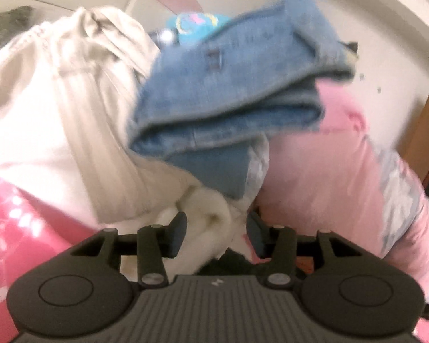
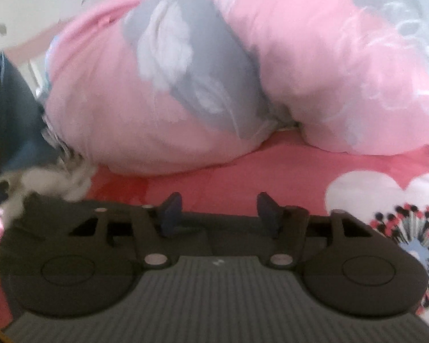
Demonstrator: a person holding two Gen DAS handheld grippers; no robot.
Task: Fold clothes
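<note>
In the left wrist view a cream ribbed garment (image 1: 71,120) lies piled on the bed, with folded blue jeans (image 1: 228,85) resting on top of it. My left gripper (image 1: 214,228) has a white bunch of that cream cloth between its two fingers, which stand a little apart around it. In the right wrist view my right gripper (image 2: 218,211) is open and empty, low over the red bedsheet (image 2: 243,177). A dark blue edge of the jeans (image 2: 14,114) shows at the far left.
A pink and grey quilt (image 2: 214,71) is heaped behind the right gripper and shows at the right in the left wrist view (image 1: 343,157). A turquoise item (image 1: 197,25) lies behind the jeans. The sheet has a white heart print (image 2: 386,194). Cream walls stand behind.
</note>
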